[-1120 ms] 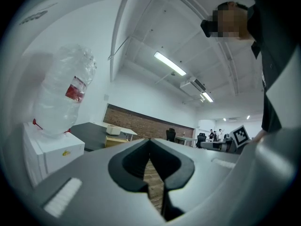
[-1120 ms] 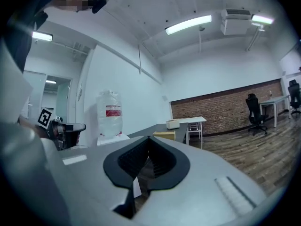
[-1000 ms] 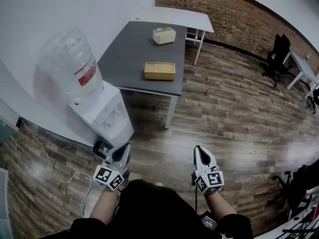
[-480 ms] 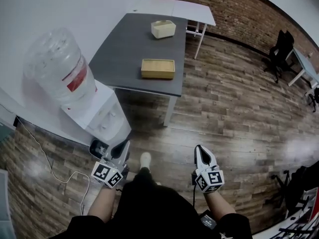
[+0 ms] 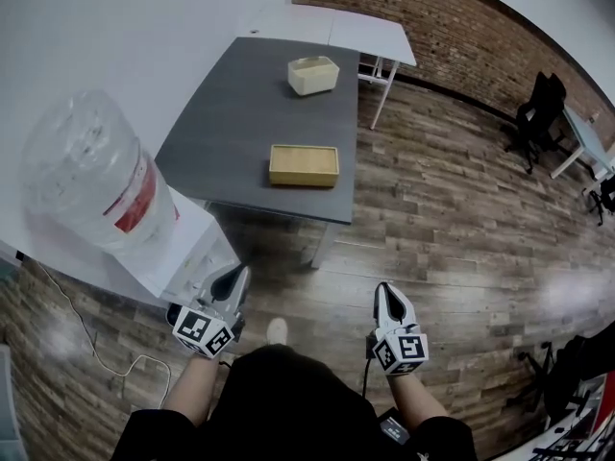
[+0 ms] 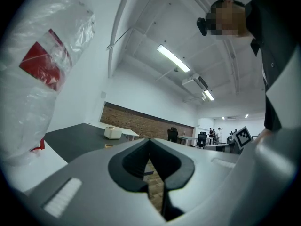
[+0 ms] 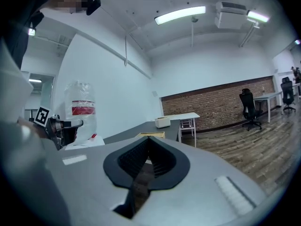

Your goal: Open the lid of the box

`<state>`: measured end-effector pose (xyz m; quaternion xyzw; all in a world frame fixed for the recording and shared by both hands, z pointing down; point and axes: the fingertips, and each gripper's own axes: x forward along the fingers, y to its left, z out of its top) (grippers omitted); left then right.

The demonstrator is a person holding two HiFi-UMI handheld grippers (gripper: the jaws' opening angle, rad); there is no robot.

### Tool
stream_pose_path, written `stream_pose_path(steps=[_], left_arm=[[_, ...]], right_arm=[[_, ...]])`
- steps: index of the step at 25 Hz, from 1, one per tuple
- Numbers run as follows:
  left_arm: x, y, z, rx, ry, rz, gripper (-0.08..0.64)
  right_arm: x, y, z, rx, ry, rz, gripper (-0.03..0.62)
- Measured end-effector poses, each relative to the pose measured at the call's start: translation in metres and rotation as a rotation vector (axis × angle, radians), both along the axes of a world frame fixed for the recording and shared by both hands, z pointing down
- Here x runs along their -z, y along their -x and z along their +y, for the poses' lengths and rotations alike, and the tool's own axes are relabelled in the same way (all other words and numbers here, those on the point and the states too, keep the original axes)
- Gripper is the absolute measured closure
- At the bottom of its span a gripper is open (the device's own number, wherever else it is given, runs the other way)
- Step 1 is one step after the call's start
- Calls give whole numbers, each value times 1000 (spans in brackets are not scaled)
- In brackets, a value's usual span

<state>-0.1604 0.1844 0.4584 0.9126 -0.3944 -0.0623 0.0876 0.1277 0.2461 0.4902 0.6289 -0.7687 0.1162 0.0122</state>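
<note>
Lying on a matte grey table (image 5: 221,142), flat rectangular wooden box (image 5: 304,165), left tongs (image 5: 237,277) and right tongs (image 5: 385,292) closed, empty.

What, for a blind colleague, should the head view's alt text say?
A person holds the left gripper and right gripper, jaws together, short of a dark grey table bearing a wooden box and a cream container. A water dispenser stands at left.

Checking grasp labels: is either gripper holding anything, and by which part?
Nothing is held. The left gripper and right gripper are both shut and empty, well short of the wooden box on the table.
</note>
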Motion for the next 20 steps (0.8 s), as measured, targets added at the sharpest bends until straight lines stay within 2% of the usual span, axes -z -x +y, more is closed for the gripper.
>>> stream_pose_path(steps=[5,12,20], left_arm=[[-7,3,-41,-42,12,-23,560],[-11,3,-93,-74,8,-8,560],[-11,2,-127,-61,14,23,560]], right_arm=[[-3,10,-41,-20,8,-3,589],[8,22,-94,-34,-10,26,589],[10,30,-129,-9,-2,45,589]])
